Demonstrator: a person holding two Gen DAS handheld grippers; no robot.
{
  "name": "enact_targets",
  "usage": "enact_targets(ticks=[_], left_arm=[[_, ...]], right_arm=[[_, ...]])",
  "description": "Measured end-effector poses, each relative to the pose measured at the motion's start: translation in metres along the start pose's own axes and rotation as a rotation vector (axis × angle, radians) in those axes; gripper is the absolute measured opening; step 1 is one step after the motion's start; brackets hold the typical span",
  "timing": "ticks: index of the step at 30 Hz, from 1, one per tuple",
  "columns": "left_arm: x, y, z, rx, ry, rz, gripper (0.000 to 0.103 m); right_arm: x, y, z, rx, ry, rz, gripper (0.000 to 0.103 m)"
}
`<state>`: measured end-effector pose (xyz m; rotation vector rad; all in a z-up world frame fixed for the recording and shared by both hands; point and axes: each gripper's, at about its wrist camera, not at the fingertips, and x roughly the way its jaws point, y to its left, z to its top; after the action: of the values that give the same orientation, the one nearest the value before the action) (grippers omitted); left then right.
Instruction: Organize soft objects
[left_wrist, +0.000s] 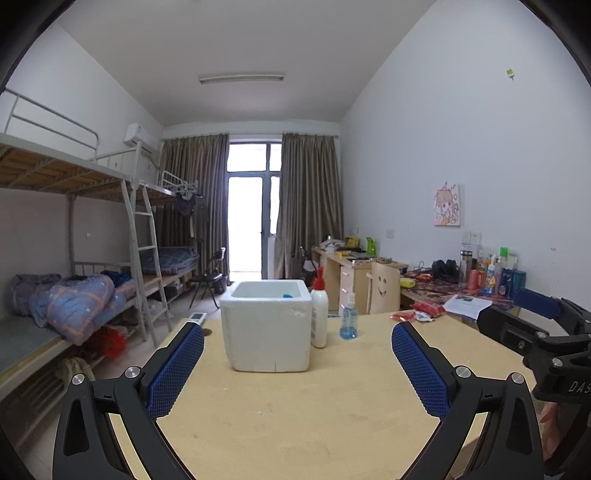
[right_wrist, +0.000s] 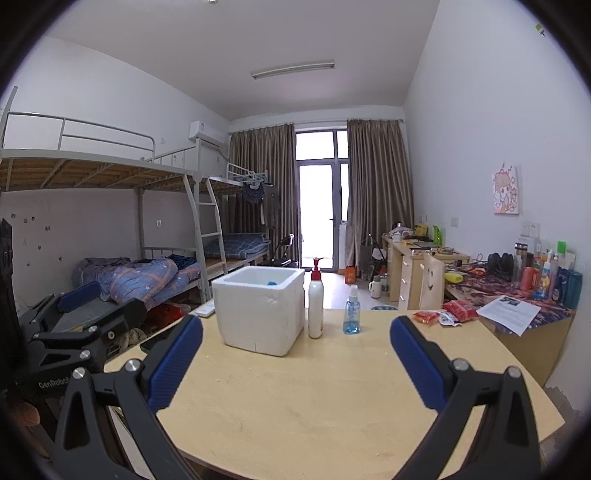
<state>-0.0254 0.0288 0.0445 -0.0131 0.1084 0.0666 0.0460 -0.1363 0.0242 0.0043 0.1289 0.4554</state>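
A white pump bottle (left_wrist: 319, 314) with a red top stands on the table (left_wrist: 295, 398), just right of a foam box. Right of it, apart, stands a small spray bottle (left_wrist: 348, 316) of blue liquid. Red snack packets (right_wrist: 445, 314) lie at the table's far right edge, beside a printed sheet (right_wrist: 509, 314) that hangs over the next desk. That desk carries headphones (left_wrist: 445, 270) and a crowd of bottles (right_wrist: 546, 275). A chair (right_wrist: 432, 286) with a smiley face cut in its back stands behind. Bunk beds (left_wrist: 74, 236) with rumpled quilts (right_wrist: 144, 280) line the left wall. Brown curtains (left_wrist: 306, 206) frame a bright glass door (left_wrist: 249, 206). A cartoon picture (left_wrist: 447, 205) hangs on the right wall.
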Motion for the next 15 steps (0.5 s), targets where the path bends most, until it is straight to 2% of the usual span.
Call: enact_targets(ticks=[4, 10, 15], left_arm=[[0.001, -0.001, -0.01, -0.006, -0.001, 0.015, 0.102], [-0.001, -0.002, -0.023, -0.024, -0.011, 0.035, 0.102], [-0.002, 0.0, -0.032, -0.021, 0.011, 0.042, 0.102]], right_arm=[[-0.004, -0.003, -0.013, 0.018, -0.015, -0.002, 0.103], [-0.006, -0.006, -0.026, 0.025, 0.004, -0.013, 0.103], [-0.007, -0.005, -0.034, 0.014, 0.019, -0.013, 0.103]])
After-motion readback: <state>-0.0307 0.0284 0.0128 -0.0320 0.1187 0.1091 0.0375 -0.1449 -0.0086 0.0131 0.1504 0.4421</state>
